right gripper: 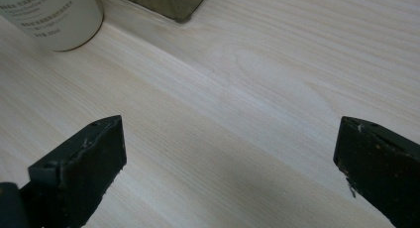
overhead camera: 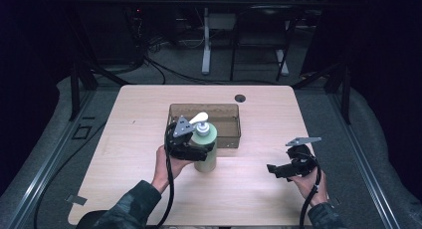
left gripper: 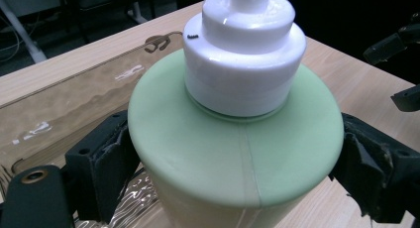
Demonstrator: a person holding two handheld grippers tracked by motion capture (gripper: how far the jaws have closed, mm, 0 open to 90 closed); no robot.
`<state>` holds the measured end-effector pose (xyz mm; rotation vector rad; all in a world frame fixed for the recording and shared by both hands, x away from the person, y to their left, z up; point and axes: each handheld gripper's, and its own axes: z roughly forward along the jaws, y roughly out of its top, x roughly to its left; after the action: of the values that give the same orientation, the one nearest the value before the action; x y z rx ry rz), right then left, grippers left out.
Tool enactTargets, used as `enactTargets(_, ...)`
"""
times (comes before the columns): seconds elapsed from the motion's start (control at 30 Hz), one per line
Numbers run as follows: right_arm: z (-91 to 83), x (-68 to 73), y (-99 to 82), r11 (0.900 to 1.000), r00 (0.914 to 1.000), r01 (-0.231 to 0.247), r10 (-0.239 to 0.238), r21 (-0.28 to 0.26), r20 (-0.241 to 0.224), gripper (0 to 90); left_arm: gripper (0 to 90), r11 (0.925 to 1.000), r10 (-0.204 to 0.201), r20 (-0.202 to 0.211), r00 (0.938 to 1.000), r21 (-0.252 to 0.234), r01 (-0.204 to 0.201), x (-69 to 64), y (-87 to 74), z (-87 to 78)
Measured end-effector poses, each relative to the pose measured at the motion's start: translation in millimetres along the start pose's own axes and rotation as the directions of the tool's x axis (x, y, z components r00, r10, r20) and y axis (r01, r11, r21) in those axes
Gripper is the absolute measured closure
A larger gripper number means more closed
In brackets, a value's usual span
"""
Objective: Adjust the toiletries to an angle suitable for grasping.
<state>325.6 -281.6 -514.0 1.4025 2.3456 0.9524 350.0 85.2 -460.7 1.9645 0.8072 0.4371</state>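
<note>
A pale green pump bottle [overhead camera: 207,164] with a white pump head [overhead camera: 199,118] stands upright on the wooden table, just in front of a brown see-through box [overhead camera: 234,111]. My left gripper [overhead camera: 201,152] reaches in from the left and is shut on the bottle [left gripper: 237,153] just below its shoulder. One black pad [left gripper: 111,153] lies against the bottle's left side and the other against its right. My right gripper [overhead camera: 276,170] is held near the table's front right, apart from the bottle. It stands open [right gripper: 230,153] over bare wood with nothing between its jaws.
The brown box [left gripper: 74,99] looks empty, and its corner [right gripper: 168,2] sits beside the bottle's base [right gripper: 49,15]. A round cable hole [overhead camera: 240,97] is at the table's far edge. Bare wood [overhead camera: 134,139] lies left of the bottle. Cables and desk legs are on the floor behind.
</note>
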Motion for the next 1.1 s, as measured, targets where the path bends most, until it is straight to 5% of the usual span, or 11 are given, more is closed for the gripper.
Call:
enactTargets(0.47, 0.1, -0.1, 0.2, 0.9999, 0.9999, 0.014, -0.014, 0.006, 0.009, 0.0, 12.3, 0.9991, 0.037, 0.056, 0.9977, 0.017, -0.038, 16.2, -1.2, -5.6)
enactTargets(1.1, 8.1, -4.4, -2.6, 0.9981, 0.9993, 0.027, -0.028, 0.055, 0.023, 0.0, 12.4, 0.9979, 0.032, 0.053, 0.9981, 0.055, -0.035, 55.9, -7.9, -26.7)
